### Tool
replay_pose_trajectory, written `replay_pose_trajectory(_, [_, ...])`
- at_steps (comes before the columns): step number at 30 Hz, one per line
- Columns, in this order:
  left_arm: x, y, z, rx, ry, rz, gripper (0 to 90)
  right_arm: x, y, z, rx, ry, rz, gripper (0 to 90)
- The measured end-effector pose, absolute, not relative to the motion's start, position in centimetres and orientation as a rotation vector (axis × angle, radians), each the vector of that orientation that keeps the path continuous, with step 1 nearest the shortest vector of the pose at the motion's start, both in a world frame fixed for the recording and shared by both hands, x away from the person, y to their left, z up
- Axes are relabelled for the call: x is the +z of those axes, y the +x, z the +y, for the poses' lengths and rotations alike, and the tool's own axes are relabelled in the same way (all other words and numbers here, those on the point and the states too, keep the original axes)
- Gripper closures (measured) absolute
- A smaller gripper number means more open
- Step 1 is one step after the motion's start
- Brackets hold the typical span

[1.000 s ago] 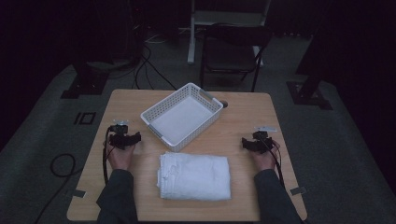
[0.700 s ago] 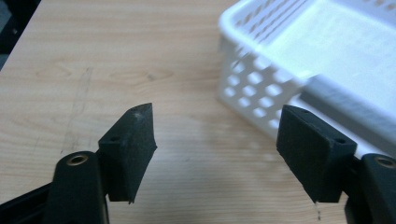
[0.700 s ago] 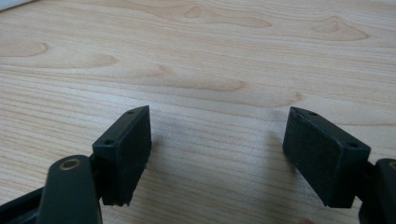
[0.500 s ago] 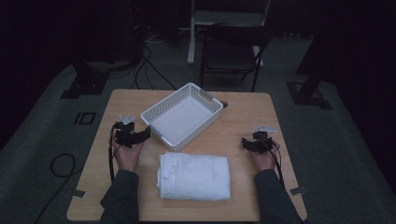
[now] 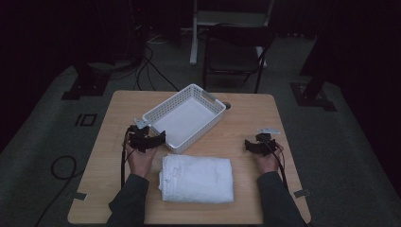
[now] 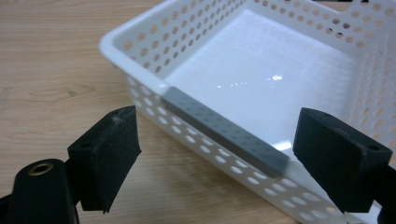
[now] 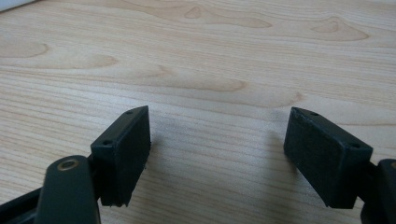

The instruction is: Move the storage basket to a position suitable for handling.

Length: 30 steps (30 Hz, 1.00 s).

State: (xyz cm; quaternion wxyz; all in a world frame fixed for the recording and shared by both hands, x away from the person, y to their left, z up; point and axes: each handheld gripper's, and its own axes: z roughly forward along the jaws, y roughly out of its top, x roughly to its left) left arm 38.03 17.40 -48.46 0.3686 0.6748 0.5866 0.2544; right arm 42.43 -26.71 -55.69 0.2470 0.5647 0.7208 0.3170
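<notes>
Reaching toward the white perforated basket [image 5: 185, 118], the left gripper [image 5: 150, 140] sits just beside that basket's near left corner, and in the left gripper view its jaws have just been opening and now stand wide, with the rim's grey strip [image 6: 224, 131] ahead of the pads and nothing pressed between them. The basket is empty; its bare floor shines in that view. The folded white towel [image 5: 197, 178] lies flat on the wooden table [image 5: 246, 113], just in front of the basket's near long wall and apart from it. The right gripper [image 5: 253, 145] rests well to the right of the basket, jaws spread wide over bare wood, gripping nothing.

As a judgement, the work looks barely begun: the towel is folded but not yet in the basket, so grasping, lifting and placing it all appear to remain, and the left gripper seems about to take the basket's rim, perhaps to steady or shift it.

The basket lies skewed on the table, its long axis running from near left to far right in the high view, open side up. The towel's long axis runs left to right, so it sits at an angle to the basket.
</notes>
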Motion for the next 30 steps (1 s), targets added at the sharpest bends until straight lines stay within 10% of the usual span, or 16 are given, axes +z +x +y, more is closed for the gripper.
replay_pose_trajectory(30, [-49.6, 38.0, 15.7, 0.558, 1.784, 1.482, 23.5, -55.7, 42.3, -26.6, 0.867, 1.542, 1.960, 24.2])
